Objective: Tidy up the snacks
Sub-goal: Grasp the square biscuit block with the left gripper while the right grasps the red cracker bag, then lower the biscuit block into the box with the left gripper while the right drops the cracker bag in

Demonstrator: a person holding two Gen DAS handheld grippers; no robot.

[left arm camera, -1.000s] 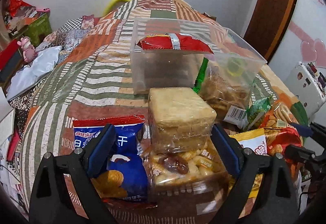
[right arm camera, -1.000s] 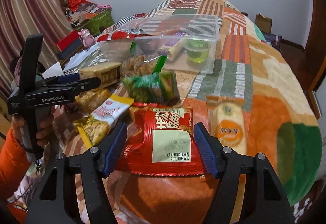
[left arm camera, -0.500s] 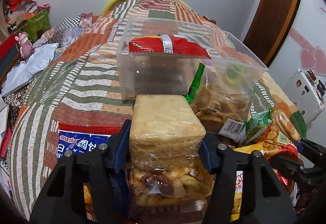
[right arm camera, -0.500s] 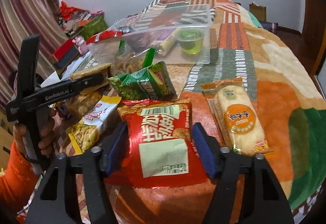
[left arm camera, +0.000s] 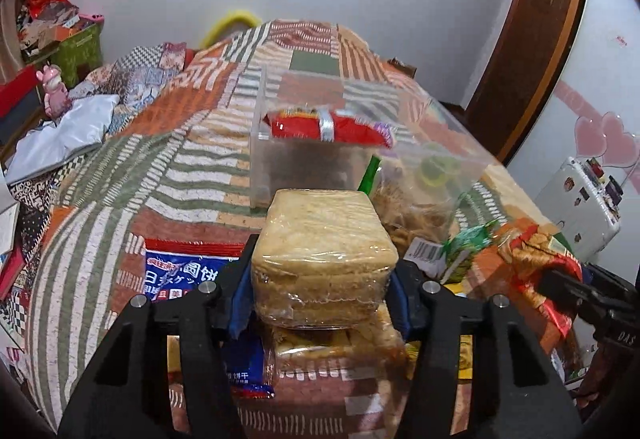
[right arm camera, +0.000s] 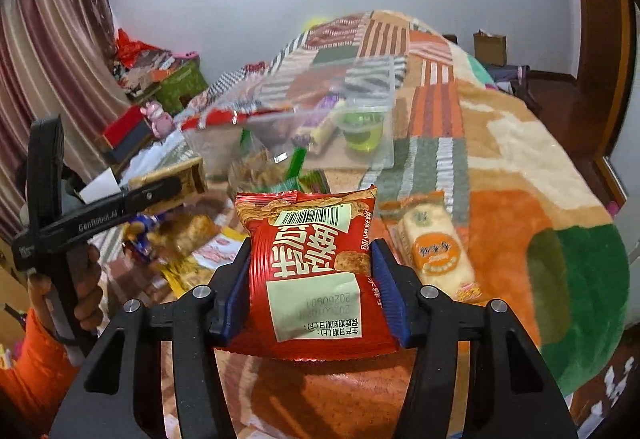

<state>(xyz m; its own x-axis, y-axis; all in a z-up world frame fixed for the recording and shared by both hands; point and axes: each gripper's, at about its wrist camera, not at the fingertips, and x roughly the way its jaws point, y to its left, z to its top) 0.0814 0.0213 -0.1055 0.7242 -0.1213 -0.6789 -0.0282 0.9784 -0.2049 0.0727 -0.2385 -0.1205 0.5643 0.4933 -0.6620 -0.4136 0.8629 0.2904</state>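
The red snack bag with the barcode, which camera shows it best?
The right wrist view: the red snack bag fills the centre, clamped between the jaws, label readable. The left wrist view catches only a crumpled edge at far right.

The left tool (left arm camera: 322, 293) is black with blue pads and clamps a tan, clear-wrapped cracker pack (left arm camera: 324, 251). The right tool (right arm camera: 310, 289), also black with blue pads, pinches a red snack bag (right arm camera: 314, 275) with a white label and barcode. The bedspread (left arm camera: 160, 167) is a patchwork of orange, green and cream stripes. The clear bin (left arm camera: 320, 143) carries a red packet (left arm camera: 326, 125). A blue biscuit bag (left arm camera: 180, 271) has a red top edge.
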